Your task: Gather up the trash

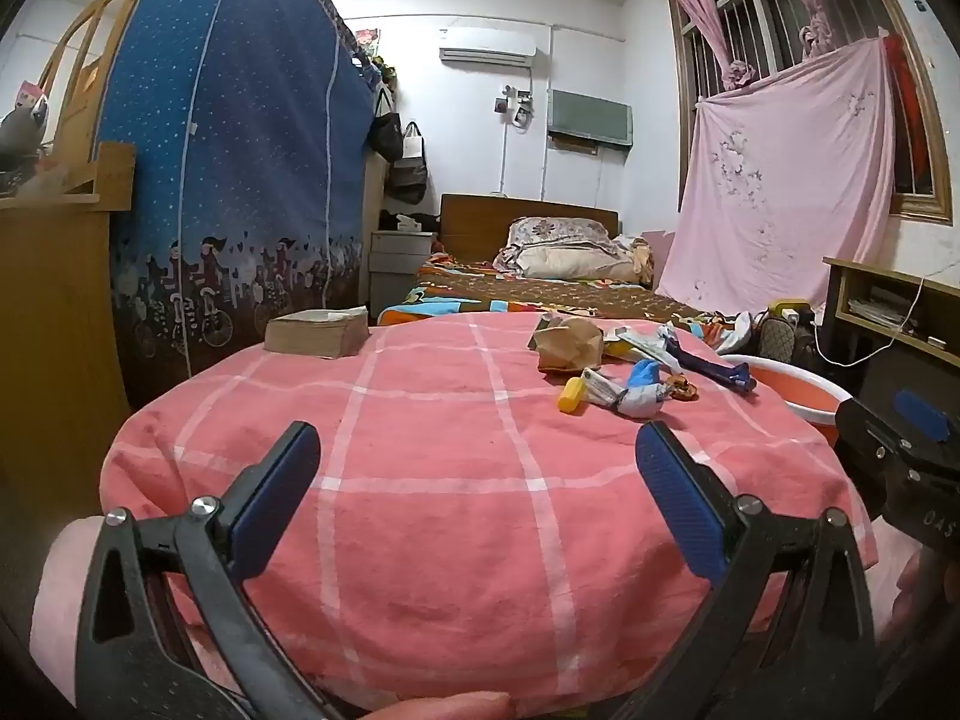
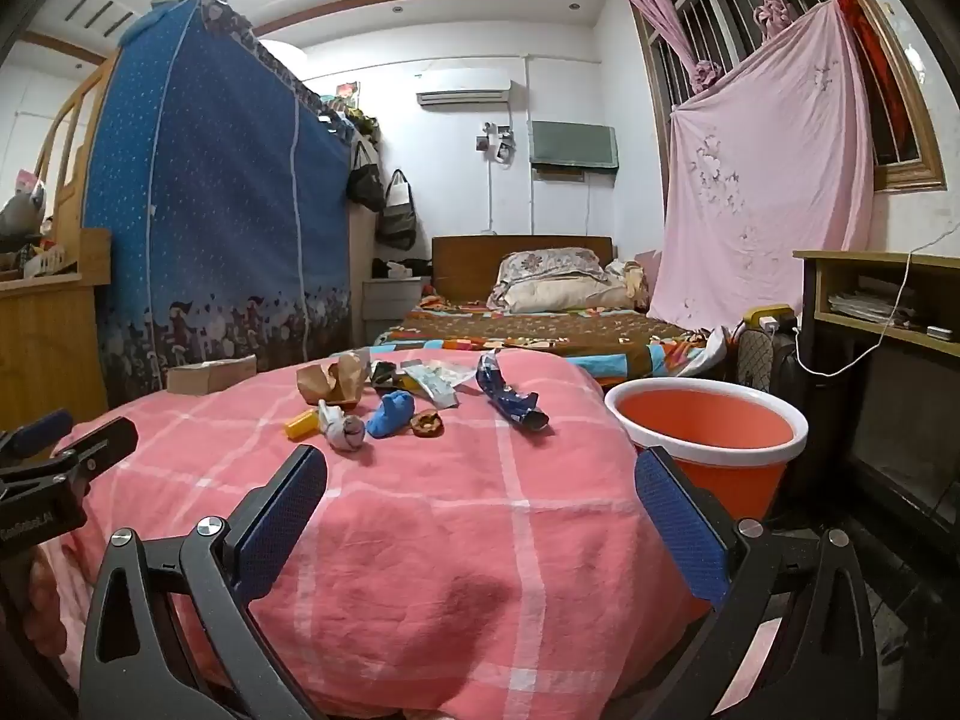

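Observation:
Several pieces of trash lie on the far part of a table under a pink checked cloth (image 2: 456,516): a crumpled brown paper bag (image 2: 333,384), a yellow tube (image 2: 301,423), a white and grey wad (image 2: 343,431), a blue wad (image 2: 391,413), a brown scrap (image 2: 427,423), a dark blue wrapper (image 2: 509,397) and pale wrappers (image 2: 433,383). An orange bucket with a white rim (image 2: 708,426) stands right of the table. My right gripper (image 2: 480,498) is open and empty, short of the trash. My left gripper (image 1: 477,474) is open and empty, left of the trash (image 1: 636,387).
A thick book (image 1: 318,331) lies on the table's far left. A blue fabric wardrobe (image 1: 240,180) stands at the left, a bed (image 1: 540,282) behind the table, and a wooden shelf unit (image 2: 882,312) with a cable at the right. The bucket also shows in the left wrist view (image 1: 798,393).

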